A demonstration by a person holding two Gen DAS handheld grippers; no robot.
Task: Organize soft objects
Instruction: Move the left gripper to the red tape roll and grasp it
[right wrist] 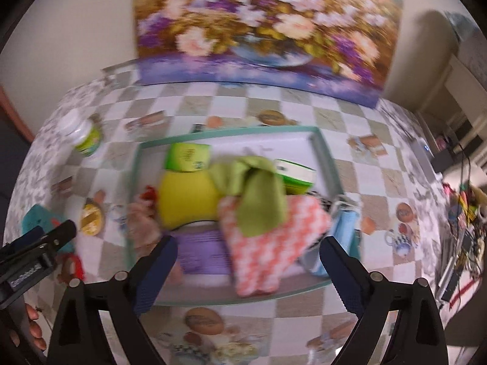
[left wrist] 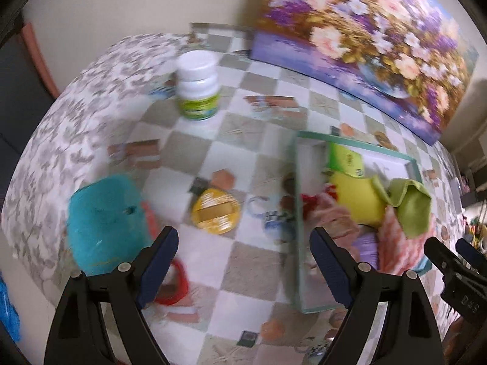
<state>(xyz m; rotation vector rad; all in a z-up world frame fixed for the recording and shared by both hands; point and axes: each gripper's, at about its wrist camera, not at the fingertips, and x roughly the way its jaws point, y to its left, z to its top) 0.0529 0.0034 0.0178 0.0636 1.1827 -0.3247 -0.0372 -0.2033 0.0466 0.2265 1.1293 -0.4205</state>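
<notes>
- Left gripper: jaws spread wide, nothing between them, only bare checked worktop ahead. Released.
- Right gripper: jaws likewise released, empty, poised above the tray.
- Soft goods gathered in tray, just ahead of right jaws: green cloth draped over orange-white checked cloth, yellow sponge alongside. Judged: piled loose as dropped, not folded.
- Teal soft item w/ red ring beside it, outside tray, just beyond left jaw. Judged: next pickup, hence left jaws opened near it.
- Hard items, white bottle and yellow lid, sit well ahead, outside tray. Judged: not tray goods.
</notes>
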